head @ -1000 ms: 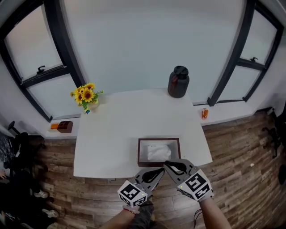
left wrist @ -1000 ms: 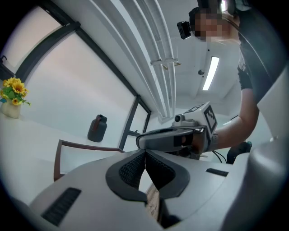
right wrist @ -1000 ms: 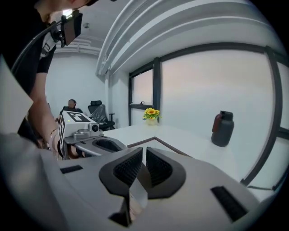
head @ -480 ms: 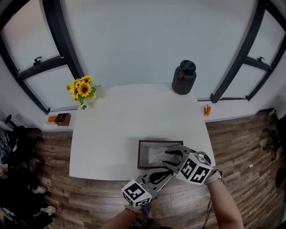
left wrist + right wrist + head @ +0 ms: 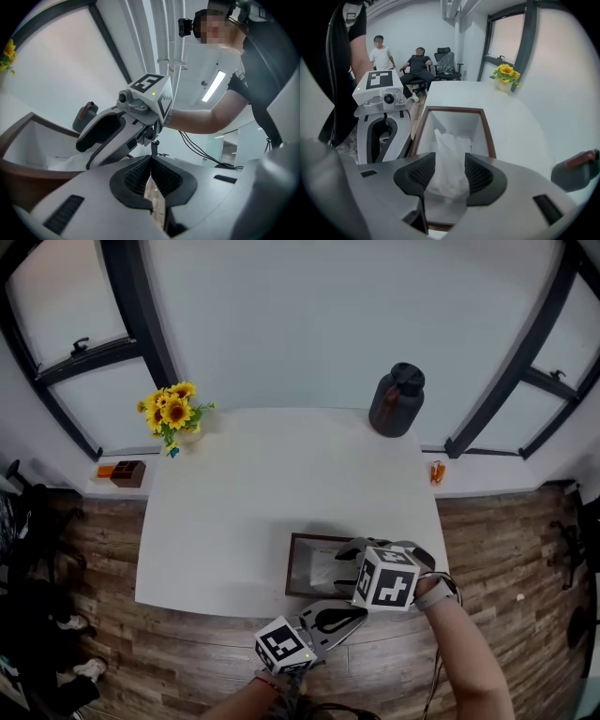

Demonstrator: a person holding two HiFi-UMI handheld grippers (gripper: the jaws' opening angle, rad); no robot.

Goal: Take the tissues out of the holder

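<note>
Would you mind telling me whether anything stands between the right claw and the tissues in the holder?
Nothing visible does. The right claw, whose jaws have just been opening, points down over the holder with the tissues rising between its jaws.

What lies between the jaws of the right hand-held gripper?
A tuft of white tissue, rising from the brown holder. The right hand-held gripper has just been opening its jaws, which stand apart around it, as the right gripper view shows.
</note>
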